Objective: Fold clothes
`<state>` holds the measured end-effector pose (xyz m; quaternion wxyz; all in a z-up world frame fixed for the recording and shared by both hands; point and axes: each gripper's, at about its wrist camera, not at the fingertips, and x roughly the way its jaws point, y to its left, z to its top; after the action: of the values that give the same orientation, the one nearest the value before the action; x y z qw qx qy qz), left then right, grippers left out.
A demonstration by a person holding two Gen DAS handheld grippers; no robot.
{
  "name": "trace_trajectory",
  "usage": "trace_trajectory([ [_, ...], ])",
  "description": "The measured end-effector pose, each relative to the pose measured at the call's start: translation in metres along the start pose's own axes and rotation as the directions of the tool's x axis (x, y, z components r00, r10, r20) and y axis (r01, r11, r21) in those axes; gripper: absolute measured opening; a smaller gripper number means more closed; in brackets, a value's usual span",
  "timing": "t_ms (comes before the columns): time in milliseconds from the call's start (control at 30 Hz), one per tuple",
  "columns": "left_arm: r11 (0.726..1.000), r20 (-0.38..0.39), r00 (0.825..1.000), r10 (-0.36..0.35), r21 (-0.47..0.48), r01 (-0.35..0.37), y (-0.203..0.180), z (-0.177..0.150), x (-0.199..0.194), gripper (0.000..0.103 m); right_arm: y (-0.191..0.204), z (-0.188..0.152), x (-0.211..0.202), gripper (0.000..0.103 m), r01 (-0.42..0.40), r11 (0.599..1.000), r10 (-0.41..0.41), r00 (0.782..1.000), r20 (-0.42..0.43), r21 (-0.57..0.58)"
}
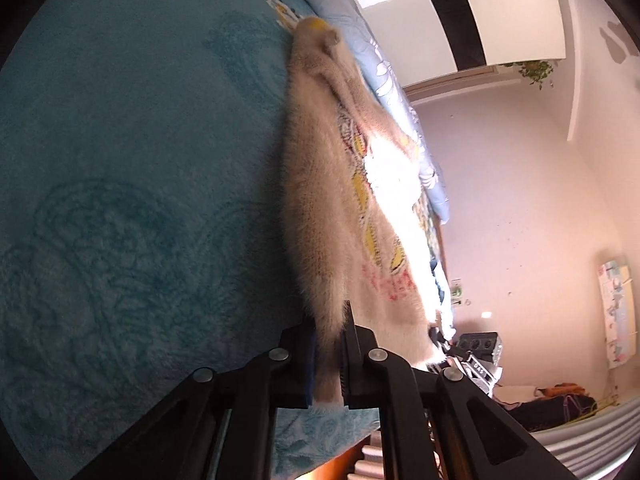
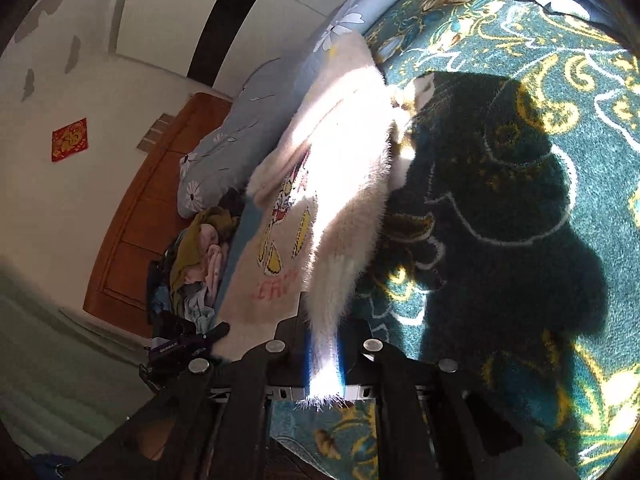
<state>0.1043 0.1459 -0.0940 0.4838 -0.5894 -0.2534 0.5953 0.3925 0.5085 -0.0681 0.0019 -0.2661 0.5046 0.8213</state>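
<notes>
Left gripper (image 1: 329, 354): pinched on the hem of a fluffy cream sweater (image 1: 320, 216). Right gripper (image 2: 325, 354): likewise clamped on the sweater's hem. The sweater is spread over a teal blanket (image 1: 120, 160).

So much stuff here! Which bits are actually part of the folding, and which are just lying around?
Part of the job:
- fluffy cream sweater with a cartoon print, pinched at its edge
- left gripper, fingers shut on it
- right gripper, fingers shut on it
- teal plush blanket beneath the sweater

Just lying about:
- heap of mixed clothes
- pale blue flowered pillow
- red wall decoration
</notes>
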Motion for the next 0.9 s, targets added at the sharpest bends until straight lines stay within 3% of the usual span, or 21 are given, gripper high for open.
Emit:
trace_trajectory([
  [167, 0.992, 0.061, 0.992, -0.109, 0.065, 0.105, -0.042, 0.045, -0.021, 0.009, 0.032, 0.055, -0.005, 0.009, -0.101, 0.994, 0.104, 0.992, 0.065, -0.046],
  [267, 0.988, 0.106, 0.989, -0.104, 0.128, 0.090, -0.073, 0.088, -0.021, 0.009, 0.052, 0.101, 0.004, 0.009, -0.116, 0.990, 0.124, 0.987, 0.100, -0.082],
  [400, 0.986, 0.142, 0.990, -0.020, 0.165, -0.003, -0.100, 0.153, -0.001, 0.010, 0.077, 0.165, 0.034, 0.009, -0.058, 0.990, 0.074, 0.990, 0.119, -0.129],
  [633, 0.994, 0.131, 0.987, 0.089, 0.052, -0.097, -0.076, 0.254, 0.076, 0.010, 0.051, 0.254, 0.109, 0.009, 0.113, 0.992, -0.108, 0.990, 0.094, -0.056],
  [767, 0.990, 0.102, 0.984, 0.143, -0.030, -0.141, -0.040, 0.285, 0.117, 0.011, 0.020, 0.281, 0.146, 0.009, 0.208, 0.978, -0.208, 0.977, 0.050, 0.008],
  [900, 0.982, 0.085, 0.980, 0.181, -0.066, -0.175, -0.019, 0.294, 0.137, 0.014, -0.001, 0.286, 0.165, 0.009, 0.243, 0.969, -0.245, 0.969, 0.032, 0.045],
])
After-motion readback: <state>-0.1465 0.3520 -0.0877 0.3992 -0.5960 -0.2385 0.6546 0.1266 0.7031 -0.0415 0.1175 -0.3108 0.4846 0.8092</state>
